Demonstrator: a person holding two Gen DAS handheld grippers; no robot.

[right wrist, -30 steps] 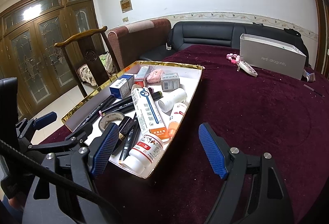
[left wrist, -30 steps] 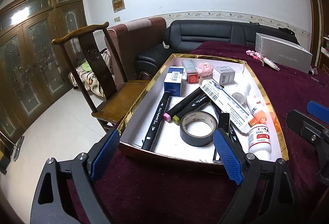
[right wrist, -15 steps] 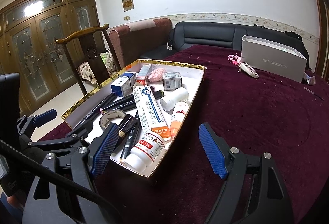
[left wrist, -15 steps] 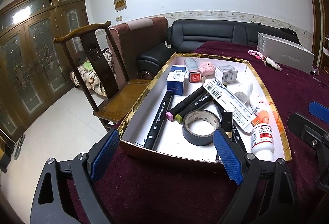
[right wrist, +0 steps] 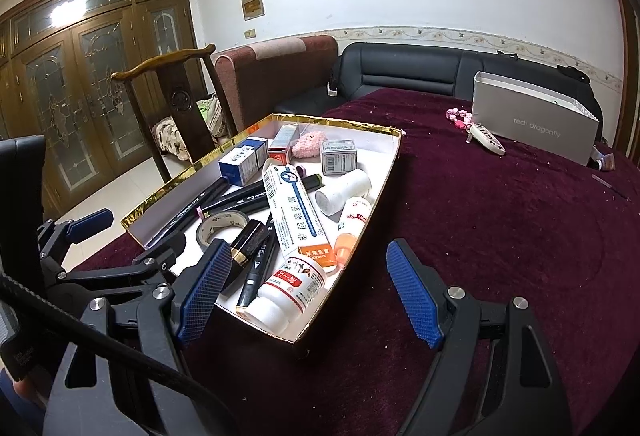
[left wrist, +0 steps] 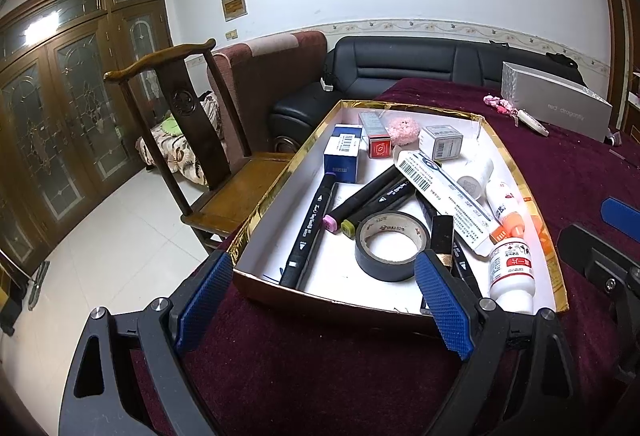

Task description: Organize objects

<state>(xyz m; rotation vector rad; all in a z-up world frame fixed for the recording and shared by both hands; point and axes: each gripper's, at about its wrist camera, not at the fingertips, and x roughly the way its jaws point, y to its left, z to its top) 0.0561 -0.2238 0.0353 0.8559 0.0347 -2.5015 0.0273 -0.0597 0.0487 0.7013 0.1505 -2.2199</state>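
Right now both tongs hang released over the cloth, gripping nothing. The left gripper (left wrist: 320, 304) has its blue pads spread wide at the near wall of the tray (left wrist: 280, 191), one pad just outside the near left corner, the other in front of the tape roll (left wrist: 386, 246). The right gripper (right wrist: 308, 294) is also spread, its left pad over the tray's near end and its right pad above bare tablecloth (right wrist: 500, 215) beside the tray's right wall (right wrist: 376, 203).

Inside the tray, everything is jumbled. A black marker (left wrist: 310, 226) lies lengthwise along the left side, its far end meeting a blue box (left wrist: 343, 152). Two more markers (left wrist: 370, 195) cross diagonally beside it, coloured caps pointing near. The tape sits flat near the front, and a long white carton (left wrist: 444, 191) lies slanted over the markers. At the front right corner a white bottle (left wrist: 512, 272) lies with its cap toward us; an orange-capped tube (left wrist: 505, 207) lies just beyond it, along the right wall. At the far end sit a red box (left wrist: 376, 135), a pink puff (left wrist: 404, 127) and a small grey box (left wrist: 442, 141).

Out on the cloth, well away, a grey carton (right wrist: 536, 117) stands near the sofa (right wrist: 420, 73), with a pink trinket (right wrist: 460, 114) next to it. A wooden chair (left wrist: 188, 139) stands left of the table.
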